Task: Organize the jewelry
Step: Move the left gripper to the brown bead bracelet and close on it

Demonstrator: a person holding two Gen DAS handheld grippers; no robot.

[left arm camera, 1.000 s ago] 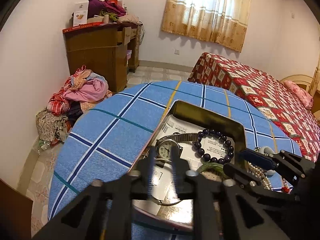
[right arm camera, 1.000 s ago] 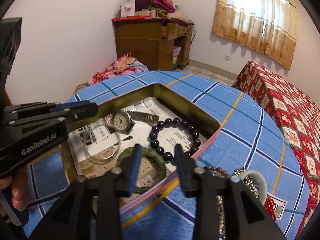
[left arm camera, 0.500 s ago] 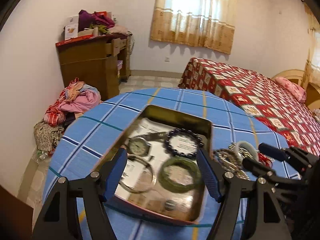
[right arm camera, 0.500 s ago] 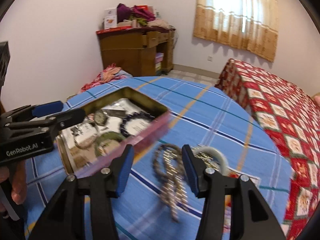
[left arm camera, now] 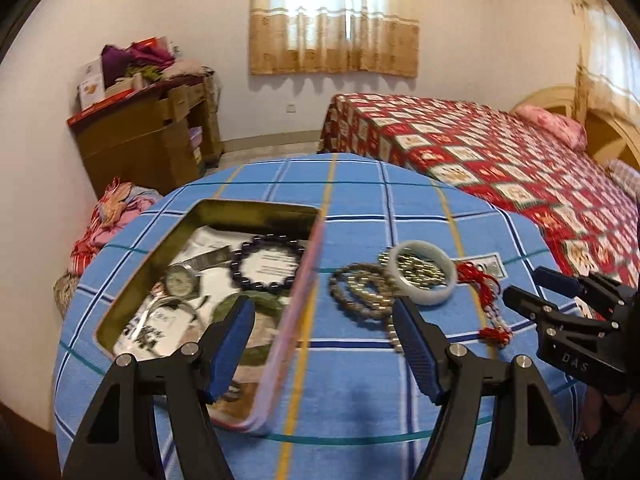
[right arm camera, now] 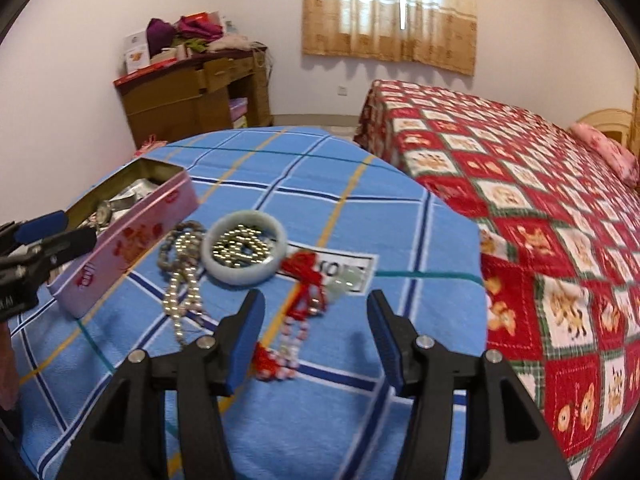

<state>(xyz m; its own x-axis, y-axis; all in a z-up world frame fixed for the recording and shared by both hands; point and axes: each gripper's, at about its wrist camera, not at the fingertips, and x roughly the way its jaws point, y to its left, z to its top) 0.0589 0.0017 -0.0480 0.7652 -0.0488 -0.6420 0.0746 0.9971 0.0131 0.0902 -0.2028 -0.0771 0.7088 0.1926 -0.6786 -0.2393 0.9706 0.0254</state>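
An open pink tin (left arm camera: 280,320) (right arm camera: 132,240) on the blue checked tablecloth (left arm camera: 360,380) holds a watch (left arm camera: 182,282), a dark bead bracelet (left arm camera: 272,266), a green bangle (left arm camera: 240,304) and a thin silver bangle (left arm camera: 168,308). To its right lie a beaded necklace (left arm camera: 356,292) (right arm camera: 180,272), a pale jade bangle (left arm camera: 424,298) (right arm camera: 240,272) and a red tasselled bead string (left arm camera: 492,320) (right arm camera: 304,292). My left gripper (left arm camera: 322,320) hovers wide open over the tin's right wall, empty. My right gripper (right arm camera: 316,308) (left arm camera: 560,300) stands open above the red string, not touching it.
A bed with a red patterned quilt (left arm camera: 500,168) stands right of the round table. A wooden dresser (left arm camera: 152,136) piled with clothes and boxes stands at the back left, with a heap of clothes (left arm camera: 112,216) on the floor. A white label (right arm camera: 340,266) lies on the cloth.
Both grippers have swung right, from over the tin's contents toward the loose jewelry. The jaws of both now stand wider, and the tin has slid left in both views.
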